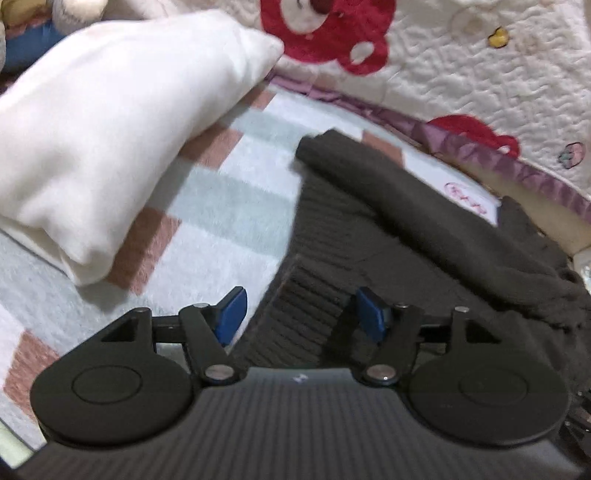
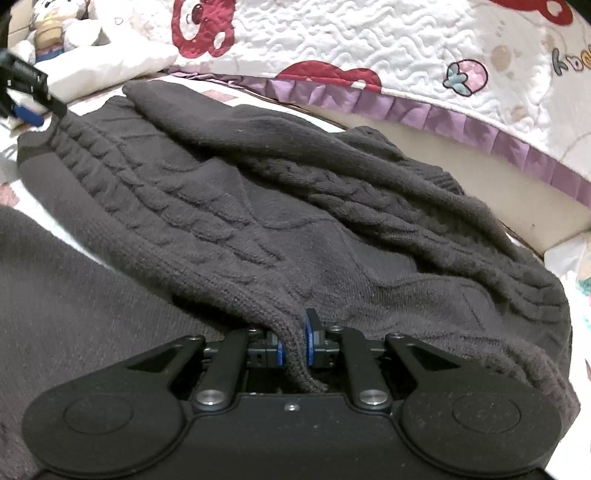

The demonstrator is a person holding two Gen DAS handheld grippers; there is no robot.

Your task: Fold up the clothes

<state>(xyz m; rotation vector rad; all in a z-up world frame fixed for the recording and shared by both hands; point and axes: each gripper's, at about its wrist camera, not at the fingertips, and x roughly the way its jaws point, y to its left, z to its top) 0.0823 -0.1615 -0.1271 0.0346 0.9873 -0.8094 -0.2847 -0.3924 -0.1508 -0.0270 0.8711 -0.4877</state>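
Note:
A dark grey cable-knit sweater (image 2: 258, 184) lies spread on the bed, with one sleeve (image 1: 369, 177) folded across its body. In the left wrist view my left gripper (image 1: 301, 314) stands open over the sweater's ribbed hem (image 1: 295, 295). The hem's corner lies between the blue pads (image 1: 232, 314), which do not touch it. In the right wrist view my right gripper (image 2: 294, 349) is shut on a knitted edge of the sweater near its other end. The cloth drapes up and away from the narrow gap between the jaws. One blue pad (image 2: 26, 113) of the left gripper shows at the far left there.
A white pillow (image 1: 110, 129) lies on the checked pastel blanket (image 1: 221, 206) left of the sweater. Behind it rises a white quilt with red bears (image 1: 443, 74) and a purple ruffle (image 2: 424, 110). Plush toys (image 2: 48, 29) sit at the back left.

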